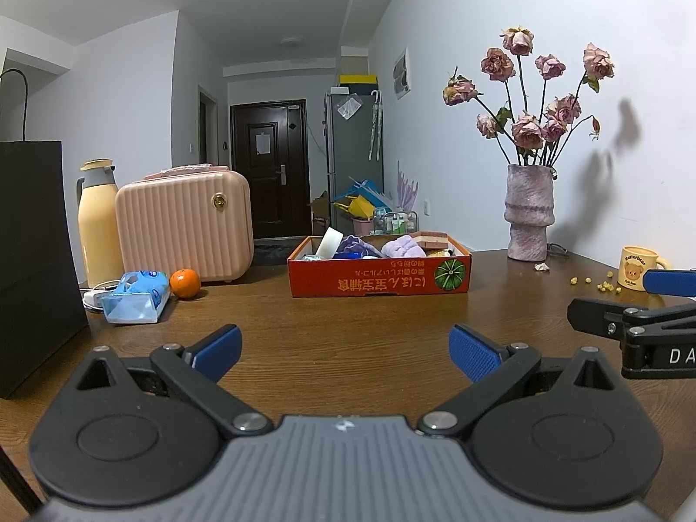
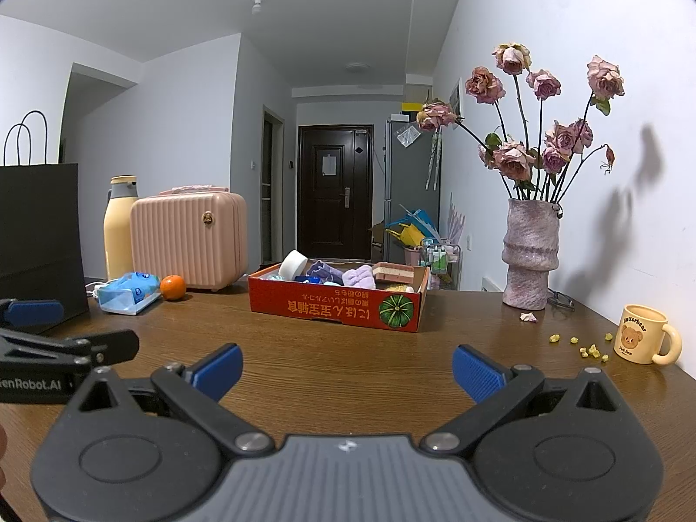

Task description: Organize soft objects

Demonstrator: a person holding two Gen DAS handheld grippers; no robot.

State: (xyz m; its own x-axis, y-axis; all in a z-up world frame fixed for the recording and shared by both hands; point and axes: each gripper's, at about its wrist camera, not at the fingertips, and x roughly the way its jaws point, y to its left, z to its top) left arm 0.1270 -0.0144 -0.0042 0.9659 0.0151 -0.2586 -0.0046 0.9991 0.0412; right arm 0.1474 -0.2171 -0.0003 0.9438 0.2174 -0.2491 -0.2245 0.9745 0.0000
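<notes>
A shallow red cardboard box [image 1: 378, 280] [image 2: 335, 306] stands on the brown wooden table ahead of both grippers. In it lie several soft items: a white sponge [image 1: 329, 241] [image 2: 292, 264], purple cloths [image 1: 403, 247] [image 2: 359, 277] and a pink layered sponge [image 1: 431, 238] [image 2: 393, 272]. My left gripper [image 1: 346, 350] is open over bare tabletop, well short of the box, nothing between its blue pads. My right gripper [image 2: 347, 369] is open too, also empty and short of the box. Each gripper shows at the edge of the other's view.
On the left stand a black paper bag [image 1: 35, 239], a yellow thermos [image 1: 98, 222], a pink case [image 1: 185, 226], a tissue pack [image 1: 137, 296] and an orange [image 1: 185, 283]. On the right stand a vase of dried roses [image 1: 528, 213] and a bear mug [image 2: 644, 334] beside yellow crumbs.
</notes>
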